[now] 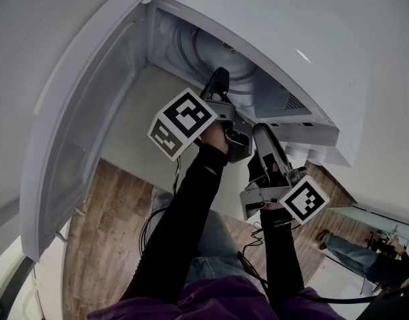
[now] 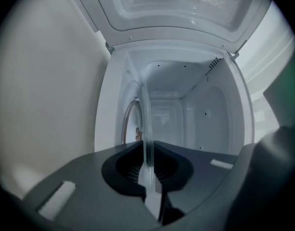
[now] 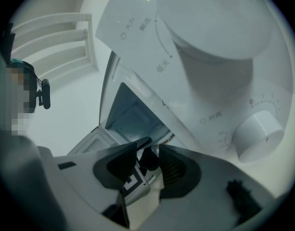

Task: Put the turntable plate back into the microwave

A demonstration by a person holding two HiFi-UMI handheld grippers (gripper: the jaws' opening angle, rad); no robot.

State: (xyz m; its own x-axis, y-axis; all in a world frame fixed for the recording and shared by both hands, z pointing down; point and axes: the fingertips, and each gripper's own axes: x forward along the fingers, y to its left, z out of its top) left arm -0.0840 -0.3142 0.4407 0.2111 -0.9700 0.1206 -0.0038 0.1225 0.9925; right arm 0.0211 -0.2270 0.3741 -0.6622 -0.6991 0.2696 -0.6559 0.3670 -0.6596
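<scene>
The clear glass turntable plate shows edge-on as a thin upright band in the left gripper view. My left gripper is shut on its near rim. The far part of the plate reaches into the white microwave cavity. In the head view the left gripper is stretched into the open microwave, whose door swings out to the left. My right gripper hangs just below the oven's front, to the right of the left one. In its own view the right gripper is open and holds nothing.
The microwave's control panel with a round white knob is close to the right gripper's right side. The open door borders the left gripper's path. A wooden floor lies below, and a person sits at the lower right.
</scene>
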